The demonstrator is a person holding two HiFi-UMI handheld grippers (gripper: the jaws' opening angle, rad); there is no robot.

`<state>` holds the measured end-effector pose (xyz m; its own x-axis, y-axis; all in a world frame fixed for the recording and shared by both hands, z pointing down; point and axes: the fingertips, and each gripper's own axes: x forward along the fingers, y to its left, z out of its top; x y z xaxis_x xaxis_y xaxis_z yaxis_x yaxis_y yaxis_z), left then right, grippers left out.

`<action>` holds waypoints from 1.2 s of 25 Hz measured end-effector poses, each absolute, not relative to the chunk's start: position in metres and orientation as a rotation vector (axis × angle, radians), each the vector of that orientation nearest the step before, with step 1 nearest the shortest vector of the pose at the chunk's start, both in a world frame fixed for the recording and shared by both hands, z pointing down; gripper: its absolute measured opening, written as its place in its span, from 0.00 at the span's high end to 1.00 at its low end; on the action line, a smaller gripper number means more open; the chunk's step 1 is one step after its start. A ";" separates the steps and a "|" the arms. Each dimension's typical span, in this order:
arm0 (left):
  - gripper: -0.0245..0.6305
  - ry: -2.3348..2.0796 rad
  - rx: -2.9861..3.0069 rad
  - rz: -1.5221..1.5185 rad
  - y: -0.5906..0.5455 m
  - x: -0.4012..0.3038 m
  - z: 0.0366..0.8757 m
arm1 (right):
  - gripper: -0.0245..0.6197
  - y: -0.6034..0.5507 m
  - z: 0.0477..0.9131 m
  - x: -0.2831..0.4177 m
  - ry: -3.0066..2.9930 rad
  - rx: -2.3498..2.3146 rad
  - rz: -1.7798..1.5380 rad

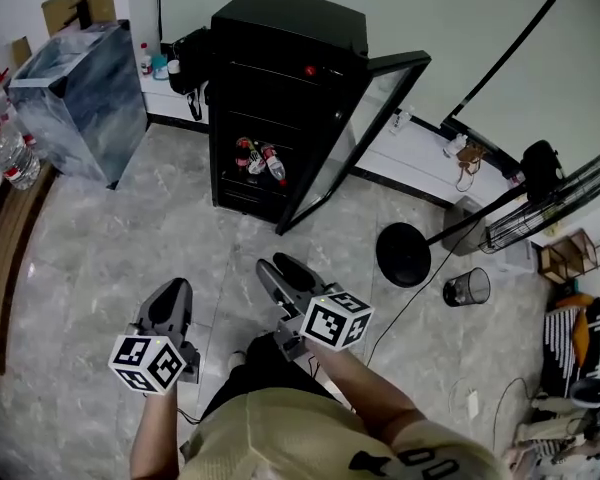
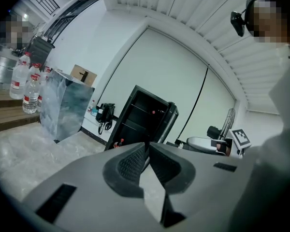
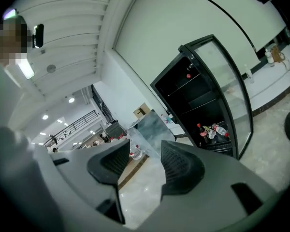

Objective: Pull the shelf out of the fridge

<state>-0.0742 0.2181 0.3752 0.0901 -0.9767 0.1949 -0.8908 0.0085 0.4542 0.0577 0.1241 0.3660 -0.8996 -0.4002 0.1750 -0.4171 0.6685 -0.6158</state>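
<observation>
Both hand-held grippers are held short of the open fridge, and the shelf has not yet been touched.

The black fridge [image 1: 280, 58] stands against the wall across the floor [image 1: 130, 258] with its glass door [image 1: 365, 133] swung wide. The shelf [image 1: 248, 180] sits low inside, carrying a few bottles [image 1: 260, 158], though the interior is dark and its front edge is hard to make out. The left hand-held gripper [image 1: 175, 288] has its jaws pressed together on nothing. The right hand-held gripper [image 1: 277, 264] has its jaws spread with nothing between them. Both are well apart from the fridge. The shelf is probably a stiff, light rack that slides on side rails. Taking it at the middle of the front lip and drawing it out level should keep it from binding, and the round bottles lying on it may roll.
</observation>
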 end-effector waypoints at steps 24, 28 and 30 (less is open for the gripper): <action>0.93 -1.803 1.903 -0.269 -0.075 -0.177 0.428 | 0.68 -0.189 0.470 -0.034 -2.630 1.202 1.530; 0.93 -1.793 1.896 -0.259 -0.110 -0.187 0.443 | 0.68 -0.223 0.488 -0.037 -2.604 1.262 1.560; 0.93 -1.789 1.889 -0.253 -0.126 -0.192 0.451 | 0.68 -0.241 0.496 -0.038 -2.598 1.291 1.585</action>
